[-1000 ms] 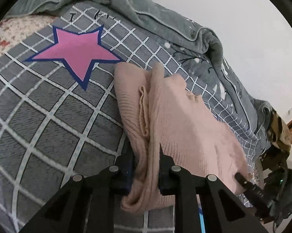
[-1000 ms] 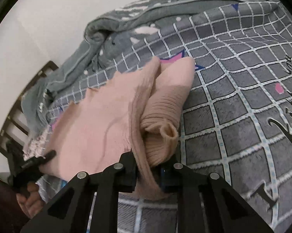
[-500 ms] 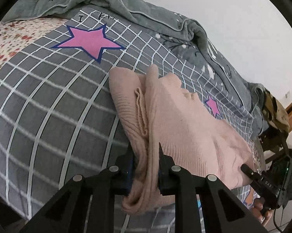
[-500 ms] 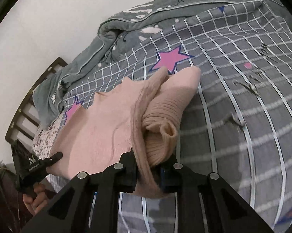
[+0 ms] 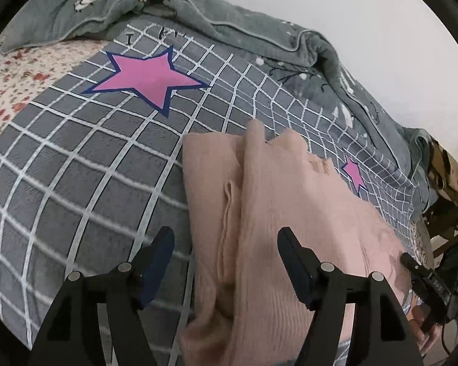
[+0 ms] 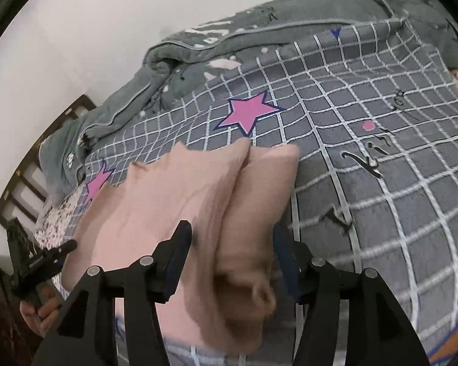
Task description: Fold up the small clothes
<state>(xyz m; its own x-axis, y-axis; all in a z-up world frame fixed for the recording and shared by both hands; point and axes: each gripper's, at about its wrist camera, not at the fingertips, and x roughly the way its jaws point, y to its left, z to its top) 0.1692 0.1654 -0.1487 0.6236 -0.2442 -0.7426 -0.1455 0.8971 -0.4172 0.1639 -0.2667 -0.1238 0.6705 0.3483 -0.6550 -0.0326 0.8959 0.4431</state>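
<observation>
Pink sweater (image 5: 289,213) lies folded on grey checked bed cover (image 5: 76,183). Left tongs (image 5: 225,244) and right tongs (image 6: 233,238) just opened, pads apart, sweater between them, released.

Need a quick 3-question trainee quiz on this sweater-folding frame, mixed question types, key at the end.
1. True or false: the left gripper is clamped on the pink sweater.
2. Multiple choice: the sweater lies on A) a bare wooden floor, B) a grey checked blanket with pink stars, C) a white table.
3. Fill in: the right gripper has its jaws ____, with the folded sleeve between them.

Key:
1. False. Its jaws have just been opening, and the sweater edge sits loose between them.
2. B
3. Open. They have just been opening too.
</observation>
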